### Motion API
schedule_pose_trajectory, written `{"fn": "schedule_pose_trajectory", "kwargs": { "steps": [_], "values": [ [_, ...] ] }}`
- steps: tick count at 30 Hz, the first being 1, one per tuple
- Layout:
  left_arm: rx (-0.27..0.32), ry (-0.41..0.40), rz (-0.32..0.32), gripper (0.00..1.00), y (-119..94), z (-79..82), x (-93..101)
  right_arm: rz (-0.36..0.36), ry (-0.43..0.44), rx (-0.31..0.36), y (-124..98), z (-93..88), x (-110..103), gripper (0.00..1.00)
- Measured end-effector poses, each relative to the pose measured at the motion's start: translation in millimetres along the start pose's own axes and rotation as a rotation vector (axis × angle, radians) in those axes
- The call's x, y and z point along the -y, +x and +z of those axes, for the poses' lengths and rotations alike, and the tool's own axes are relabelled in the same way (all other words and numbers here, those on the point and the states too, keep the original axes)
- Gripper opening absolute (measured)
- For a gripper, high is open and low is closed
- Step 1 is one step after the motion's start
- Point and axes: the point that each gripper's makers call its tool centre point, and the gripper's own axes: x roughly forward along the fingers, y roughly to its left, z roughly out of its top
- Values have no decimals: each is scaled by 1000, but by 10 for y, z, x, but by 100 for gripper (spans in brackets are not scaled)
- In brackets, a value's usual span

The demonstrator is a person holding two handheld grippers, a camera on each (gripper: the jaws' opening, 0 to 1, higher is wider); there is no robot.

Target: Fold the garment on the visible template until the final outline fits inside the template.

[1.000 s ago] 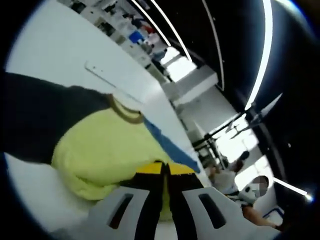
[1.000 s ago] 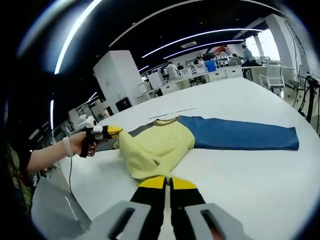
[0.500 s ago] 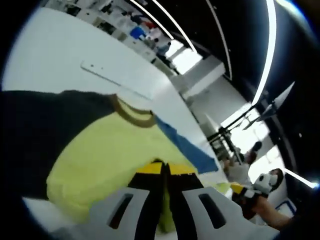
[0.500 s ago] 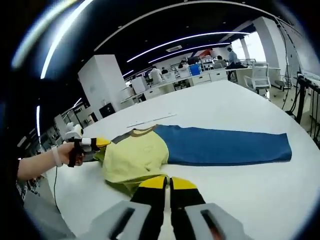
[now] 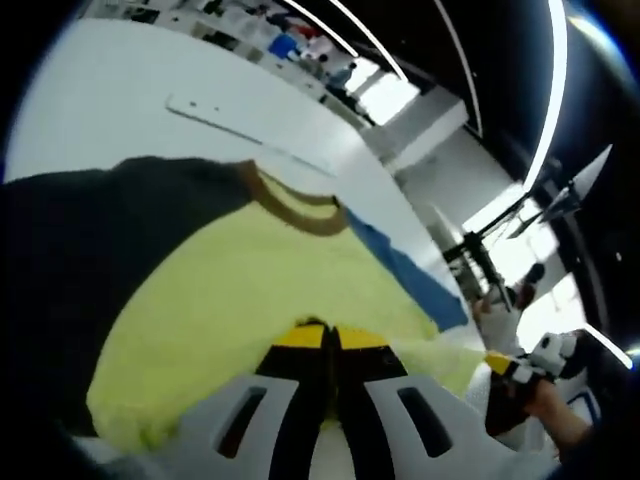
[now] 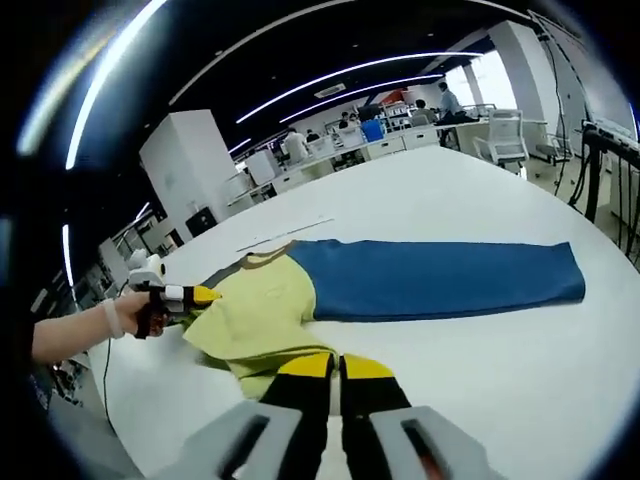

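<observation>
No text, label, brand, number or sign can be read in either view. The yellow, dark grey and blue fabric garment (image 6: pixel 330 290) carries no legible print; a faint round mark on its yellow chest in the right gripper view is too small to make out. The thin white strip (image 5: pixel 215 113) lying on the white table (image 6: pixel 480 370) beyond the collar is blurred and shows no readable marking. The shelves and desks in the background are too distant and too smeared by the fisheye lens for any lettering to be told.
</observation>
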Motion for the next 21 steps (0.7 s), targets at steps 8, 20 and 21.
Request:
{"fn": "schedule_pose_trajectory", "kwargs": {
  "steps": [8, 20, 21],
  "values": [
    [8, 59, -38, 13, -110, 47, 143, 4, 5, -3, -10, 3, -9, 0],
    [18, 130, -94, 23, -403, 64, 376, 9, 6, -5, -44, 1, -40, 0],
    [20, 132, -95, 22, -429, 58, 382, 10, 9, -3, -47, 3, -43, 0]
  ]
}}
